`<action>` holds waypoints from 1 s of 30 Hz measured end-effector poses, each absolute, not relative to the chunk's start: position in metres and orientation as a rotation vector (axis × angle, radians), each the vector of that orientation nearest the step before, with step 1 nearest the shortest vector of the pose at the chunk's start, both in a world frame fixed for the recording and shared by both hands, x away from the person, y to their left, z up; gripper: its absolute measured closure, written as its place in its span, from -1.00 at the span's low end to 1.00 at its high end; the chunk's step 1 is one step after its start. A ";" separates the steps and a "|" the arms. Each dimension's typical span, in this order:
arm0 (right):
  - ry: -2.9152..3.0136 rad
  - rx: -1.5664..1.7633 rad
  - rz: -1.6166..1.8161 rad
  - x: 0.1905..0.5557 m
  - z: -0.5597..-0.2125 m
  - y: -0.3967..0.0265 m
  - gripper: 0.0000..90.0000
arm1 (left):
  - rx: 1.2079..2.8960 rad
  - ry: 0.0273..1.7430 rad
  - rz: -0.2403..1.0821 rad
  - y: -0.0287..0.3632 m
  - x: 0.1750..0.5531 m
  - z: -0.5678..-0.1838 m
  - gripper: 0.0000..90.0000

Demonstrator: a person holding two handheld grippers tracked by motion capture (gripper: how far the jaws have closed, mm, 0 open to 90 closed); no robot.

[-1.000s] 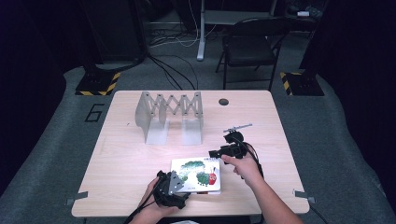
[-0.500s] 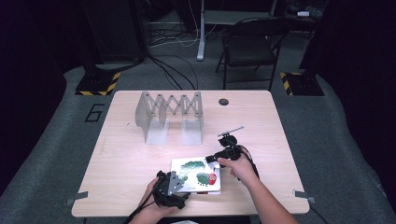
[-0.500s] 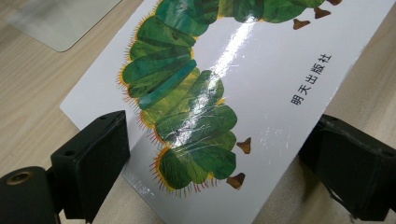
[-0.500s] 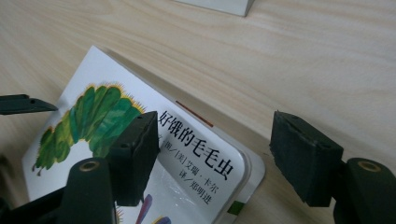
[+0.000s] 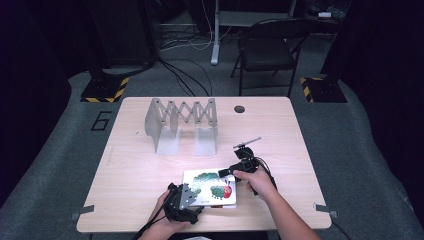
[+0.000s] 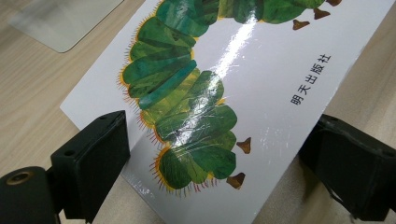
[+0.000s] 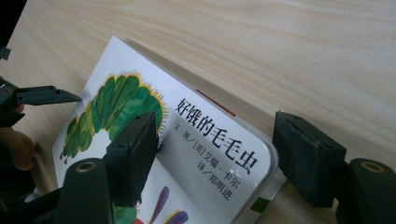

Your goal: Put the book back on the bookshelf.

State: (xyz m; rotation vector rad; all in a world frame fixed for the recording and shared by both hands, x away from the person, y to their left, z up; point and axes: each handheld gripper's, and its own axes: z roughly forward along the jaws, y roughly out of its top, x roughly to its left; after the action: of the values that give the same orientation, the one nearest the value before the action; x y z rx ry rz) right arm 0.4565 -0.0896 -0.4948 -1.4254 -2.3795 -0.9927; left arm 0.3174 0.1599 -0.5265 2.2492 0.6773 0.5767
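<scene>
Left claw [image 5: 184, 202] low at the near edge, jaws wide, right claw [image 5: 230, 172] angled leftward, jaws just been opening, forearms entering from below

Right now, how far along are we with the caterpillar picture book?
Done: nothing clear; the white caterpillar picture book lies flat, closed. In hand: left gripper straddles one corner, right gripper straddles another, jaws just opening. Left: probably lifting it toward the grey metal accordion rack.

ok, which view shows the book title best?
The right gripper view: the black title characters sit large and sharp on the book cover. The left gripper view shows the caterpillar body and small publisher print. In the high view the book is too small to read.
</scene>
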 end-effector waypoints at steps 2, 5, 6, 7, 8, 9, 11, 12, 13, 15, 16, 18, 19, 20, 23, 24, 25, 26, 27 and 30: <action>-2.378 -1.410 -0.983 0.456 -0.495 -0.089 -0.32 | 2.250 0.677 0.578 0.160 0.317 -0.526 -0.81; -2.376 -1.396 -0.981 0.455 -0.497 -0.088 -0.33 | 2.249 0.677 0.577 0.160 0.317 -0.527 -0.81; -2.379 -1.392 -0.980 0.455 -0.497 -0.088 -0.33 | 2.249 0.678 0.577 0.160 0.317 -0.527 -0.81; -2.376 -1.388 -0.975 0.455 -0.497 -0.088 -0.33 | 2.249 0.678 0.577 0.160 0.317 -0.527 -0.81; -2.363 -1.390 -0.969 0.455 -0.497 -0.087 -0.33 | 2.249 0.677 0.578 0.160 0.317 -0.527 -0.81; -2.354 -1.396 -0.960 0.454 -0.497 -0.086 -0.33 | 2.248 0.678 0.577 0.160 0.317 -0.527 -0.81; -2.373 -1.366 -0.960 0.454 -0.498 -0.084 -0.34 | 2.248 0.678 0.578 0.160 0.317 -0.527 -0.81; -2.382 -1.363 -0.959 0.453 -0.498 -0.084 -0.35 | 2.248 0.678 0.578 0.160 0.317 -0.527 -0.81; -2.387 -1.364 -0.958 0.453 -0.498 -0.083 -0.35 | 2.249 0.678 0.577 0.160 0.317 -0.527 -0.81; -2.388 -1.360 -0.959 0.453 -0.498 -0.084 -0.34 | 2.246 0.684 0.588 0.159 0.317 -0.527 -0.81; -2.387 -1.358 -0.960 0.454 -0.498 -0.084 -0.34 | 2.248 0.686 0.593 0.159 0.317 -0.527 -0.81; -2.371 -1.368 -0.950 0.454 -0.499 -0.084 -0.34 | 2.251 0.683 0.595 0.159 0.317 -0.526 -0.81; -2.367 -1.364 -0.956 0.454 -0.500 -0.085 -0.33 | 2.253 0.680 0.597 0.159 0.317 -0.526 -0.81; -2.369 -1.361 -0.957 0.454 -0.500 -0.085 -0.33 | 2.256 0.678 0.597 0.159 0.317 -0.526 -0.81; -2.366 -1.368 -0.955 0.454 -0.500 -0.085 -0.32 | 2.275 0.662 0.586 0.159 0.318 -0.525 -0.82; -2.368 -1.366 -0.956 0.454 -0.500 -0.085 -0.31 | 2.284 0.662 0.583 0.159 0.318 -0.524 -0.82; -2.367 -1.369 -0.958 0.455 -0.500 -0.086 -0.30 | 2.283 0.673 0.594 0.159 0.318 -0.524 -0.81; -2.359 -1.372 -0.956 0.454 -0.500 -0.086 -0.28 | 2.289 0.676 0.570 0.159 0.317 -0.523 -0.81; -2.354 -1.379 -0.960 0.454 -0.500 -0.086 -0.27 | 2.300 0.672 0.568 0.159 0.317 -0.522 -0.79; -2.346 -1.382 -0.967 0.455 -0.501 -0.088 -0.24 | 2.317 0.648 0.567 0.158 0.316 -0.520 -0.73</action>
State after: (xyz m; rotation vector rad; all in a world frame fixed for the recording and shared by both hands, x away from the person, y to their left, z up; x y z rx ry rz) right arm 0.4547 -0.0880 -0.5009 -1.3821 -2.3463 -0.9671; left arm 0.3158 0.1583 -0.5205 2.3174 0.6483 0.5673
